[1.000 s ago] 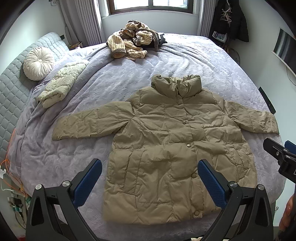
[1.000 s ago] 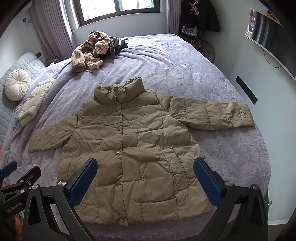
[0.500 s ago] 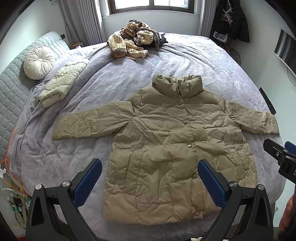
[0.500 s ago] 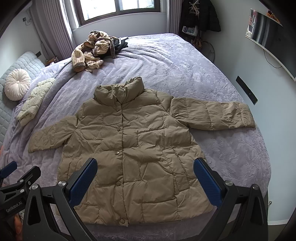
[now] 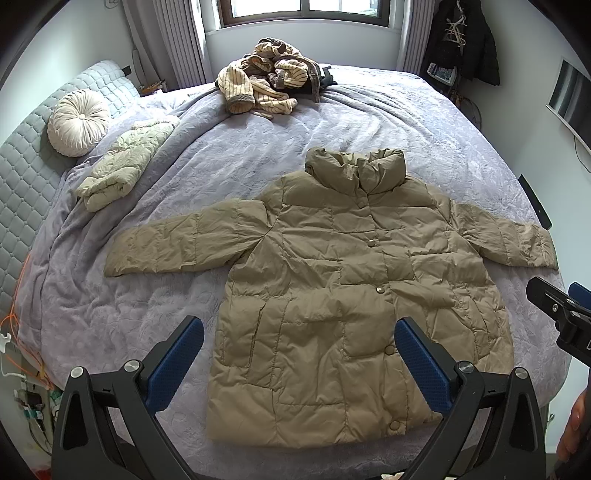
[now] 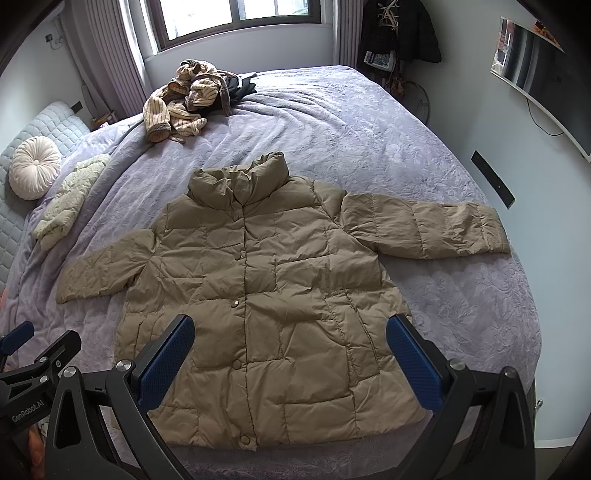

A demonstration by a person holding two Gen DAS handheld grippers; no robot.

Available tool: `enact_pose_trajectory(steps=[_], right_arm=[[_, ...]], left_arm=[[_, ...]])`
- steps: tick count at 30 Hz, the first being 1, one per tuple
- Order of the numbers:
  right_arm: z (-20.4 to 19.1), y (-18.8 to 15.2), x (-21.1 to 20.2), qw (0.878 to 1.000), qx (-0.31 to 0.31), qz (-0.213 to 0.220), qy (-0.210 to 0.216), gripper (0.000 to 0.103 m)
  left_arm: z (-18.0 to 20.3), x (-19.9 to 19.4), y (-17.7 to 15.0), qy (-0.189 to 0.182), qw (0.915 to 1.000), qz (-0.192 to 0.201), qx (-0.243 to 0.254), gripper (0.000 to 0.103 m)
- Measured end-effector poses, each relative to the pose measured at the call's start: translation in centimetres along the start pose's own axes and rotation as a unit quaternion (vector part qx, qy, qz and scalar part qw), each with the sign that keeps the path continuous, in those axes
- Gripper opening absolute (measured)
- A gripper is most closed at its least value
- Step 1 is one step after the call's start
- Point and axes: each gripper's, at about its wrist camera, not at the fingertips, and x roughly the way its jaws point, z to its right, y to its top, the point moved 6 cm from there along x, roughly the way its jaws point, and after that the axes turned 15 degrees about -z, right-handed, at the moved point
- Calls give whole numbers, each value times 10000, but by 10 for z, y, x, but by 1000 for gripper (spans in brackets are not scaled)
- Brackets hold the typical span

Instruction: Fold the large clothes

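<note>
Your jaws stand wide apart on both the left gripper (image 5: 299,360) and the right gripper (image 6: 290,356), holding nothing, each hovering above the hem. The khaki puffer jacket (image 5: 343,295) lies flat, front up and snapped shut, on the purple bedspread (image 5: 258,147). Its long axis runs away from you, collar toward the window (image 5: 306,11), sleeves spread out sideways.
</note>
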Motion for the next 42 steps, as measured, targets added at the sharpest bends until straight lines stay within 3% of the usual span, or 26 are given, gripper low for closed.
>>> enact_pose_trajectory(steps=[25,29,42], right_arm=[[-6,-2,9,9999,-40,-99,-40,103],[-19,-4,27,9992,-162,-353,76,103],[-82,-2,89,9926,-599,-1021,270,103]], left_arm=[[-11,17,-5,-8,9998,-188,-50,103],[-25,31,-4,73,9990,-362,-248,103],[-101,105,-5,-335,9914,-990,-792,103]])
